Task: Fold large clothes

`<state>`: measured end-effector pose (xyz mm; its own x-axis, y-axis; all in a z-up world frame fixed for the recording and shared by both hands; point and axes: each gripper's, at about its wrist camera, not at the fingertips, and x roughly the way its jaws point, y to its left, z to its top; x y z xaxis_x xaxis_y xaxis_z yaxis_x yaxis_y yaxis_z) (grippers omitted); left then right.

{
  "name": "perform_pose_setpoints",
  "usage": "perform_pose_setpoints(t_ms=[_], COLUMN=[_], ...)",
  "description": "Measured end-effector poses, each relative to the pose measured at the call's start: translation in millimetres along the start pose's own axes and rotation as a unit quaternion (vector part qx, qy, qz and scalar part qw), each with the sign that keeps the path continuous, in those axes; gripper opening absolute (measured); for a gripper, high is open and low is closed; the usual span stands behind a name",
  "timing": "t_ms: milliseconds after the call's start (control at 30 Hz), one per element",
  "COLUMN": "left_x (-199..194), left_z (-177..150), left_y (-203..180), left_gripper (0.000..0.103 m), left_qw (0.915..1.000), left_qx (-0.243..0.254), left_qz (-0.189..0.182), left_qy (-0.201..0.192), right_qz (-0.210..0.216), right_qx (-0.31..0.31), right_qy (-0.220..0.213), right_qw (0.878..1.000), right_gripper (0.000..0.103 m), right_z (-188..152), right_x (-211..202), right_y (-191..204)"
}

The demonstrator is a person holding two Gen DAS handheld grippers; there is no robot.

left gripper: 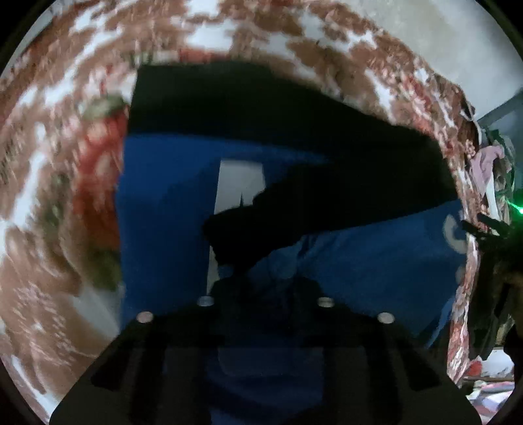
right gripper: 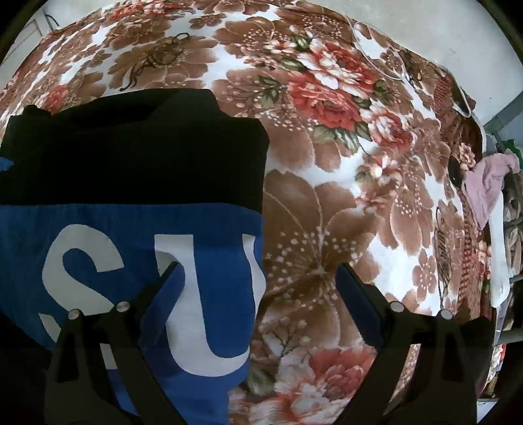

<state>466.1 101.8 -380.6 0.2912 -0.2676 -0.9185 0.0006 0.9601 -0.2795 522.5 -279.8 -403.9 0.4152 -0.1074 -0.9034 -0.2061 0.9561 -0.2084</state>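
On the floral blanket [right gripper: 327, 212], only right view shows sweatshirt [right gripper: 130, 229] lettering sharply

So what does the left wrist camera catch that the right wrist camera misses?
Only the left wrist view shows the left tool shut on blue fabric, lifting it, with a black sleeve draped across. Only the right view shows the open right tool and the white letters S and U. Both show the black-and-blue sweatshirt, the floral blanket and a pink garment.

Floral bedspread [right gripper: 327, 202], pale wall [right gripper: 441, 29]
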Motion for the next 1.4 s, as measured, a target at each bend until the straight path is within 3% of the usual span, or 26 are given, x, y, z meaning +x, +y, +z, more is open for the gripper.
perform_pose_setpoints(t_ms=[167,267,367,500,533,567,633,667,700,733,767,833,933,1067,1167,1267,1333,1400], left_x=[-58.6,-63.8,-26.6,24.0,32.2,36.3,36.5,31.9,19.5,7.8,-5.9,-34.0,-52.0,-24.7,10.8,38.8,45.2,41.4], left_z=[37.5,64.4,69.8,46.8,41.2,38.1,33.6,32.8,32.3,30.8,29.6,28.5,27.2,19.0,6.6,-6.2,-11.4,-16.4], left_y=[-20.6,-17.2,-5.8,4.7,8.1,8.5,7.6,7.7,7.4,6.8,4.9,-3.0,-24.1,-56.7,-64.8,-53.5,-40.0,-39.8], left_gripper=[0.016,0.016,0.016,0.020,0.024,0.040,0.057,0.058,0.062,0.075,0.082,0.086,0.088,0.089,0.089,0.090,0.090,0.090], left_qw=[0.9940,0.9909,0.9934,0.9883,0.9874,0.9861,0.9835,0.9841,0.9845,0.9837,0.9825,0.9804,0.9819,0.9829,0.9837,0.9803,0.9848,0.9832], left_qx=[0.058,0.065,0.063,0.096,0.097,0.097,0.095,0.090,0.080,0.074,0.070,0.064,0.068,0.099,0.114,0.124,0.111,0.123], left_qz=[0.040,0.055,0.069,0.115,0.124,0.133,0.152,0.150,0.150,0.153,0.154,0.148,0.119,0.106,0.111,0.146,0.128,0.128], left_qy=[-0.084,-0.104,-0.067,-0.026,-0.021,-0.019,-0.022,-0.028,-0.042,-0.058,-0.077,-0.114,-0.131,-0.114,-0.084,-0.049,-0.039,-0.043], right_qz=[0.001,-0.017,-0.028,-0.030,-0.027,-0.026,-0.027,-0.023,-0.016,0.000,0.013,0.036,0.078,0.080,0.041,0.009,-0.006,-0.003], right_qx=[-0.029,-0.052,-0.058,-0.059,-0.054,-0.050,-0.040,-0.030,-0.016,-0.002,0.006,0.017,0.007,-0.041,-0.083,-0.118,-0.142,-0.140], right_qy=[-0.002,-0.011,-0.005,-0.014,-0.014,-0.015,-0.021,-0.022,-0.027,-0.036,-0.044,-0.060,-0.075,-0.082,-0.062,-0.063,-0.080,-0.082], right_qw=[1.000,0.998,0.998,0.998,0.998,0.998,0.999,0.999,0.999,0.999,0.999,0.997,0.994,0.992,0.994,0.991,0.987,0.987], right_gripper=[0.092,0.093,0.093,0.097,0.097,0.097,0.097,0.097,0.097,0.097,0.098,0.098,0.098,0.098,0.098,0.098,0.098,0.098], right_z=[6.6,8.3,5.7,-0.9,-4.1,-5.2,-5.8,-4.8,-3.4,-1.5,0.5,7.0,20.0,27.3,16.9,-3.1,-13.7,-19.1], right_x=[-0.4,7.4,21.2,33.4,36.8,37.3,30.9,23.4,14.0,2.7,-5.6,-24.2,-43.3,-36.6,-5.5,12.7,12.7,10.8], right_y=[8.5,15.0,17.0,15.9,16.2,16.5,15.0,12.8,9.9,7.7,7.6,11.5,38.6,93.7,118.8,119.4,114.9,106.7])
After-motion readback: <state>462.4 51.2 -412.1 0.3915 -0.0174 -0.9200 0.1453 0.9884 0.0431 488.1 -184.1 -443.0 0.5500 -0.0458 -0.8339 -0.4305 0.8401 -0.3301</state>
